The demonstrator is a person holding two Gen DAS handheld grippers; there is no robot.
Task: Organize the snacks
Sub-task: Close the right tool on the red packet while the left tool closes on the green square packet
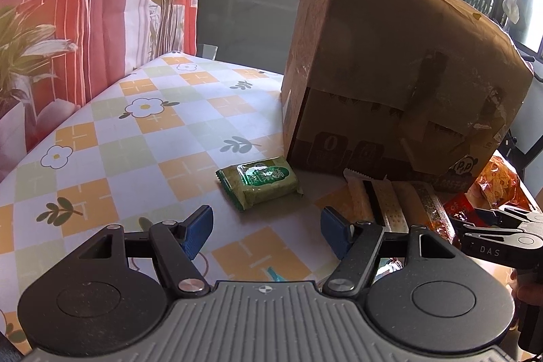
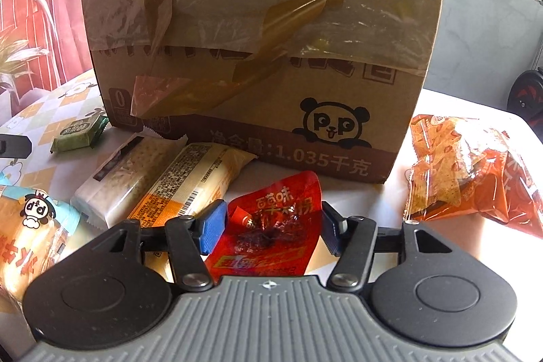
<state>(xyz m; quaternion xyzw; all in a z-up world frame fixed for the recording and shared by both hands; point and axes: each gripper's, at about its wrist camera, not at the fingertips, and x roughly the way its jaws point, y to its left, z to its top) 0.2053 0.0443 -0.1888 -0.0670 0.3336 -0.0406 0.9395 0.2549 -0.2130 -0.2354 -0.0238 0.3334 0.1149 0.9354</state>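
- Hovering low in the frame, the left gripper [image 1: 267, 230] stood spread and empty, a green snack packet [image 1: 259, 182] just beyond.
- Right gripper [image 2: 273, 228] straddled a red pouch [image 2: 271, 233], pads apparently clear.
- Cardboard box [image 2: 258, 56] filled the upper frame.

Cardboard box [image 2: 258, 56] top cut off by upper edge in right wrist view. Panda-print packet [image 2: 30, 236] cropped at left edge. Red pouch [image 2: 275, 226] lower end hidden behind gripper body.
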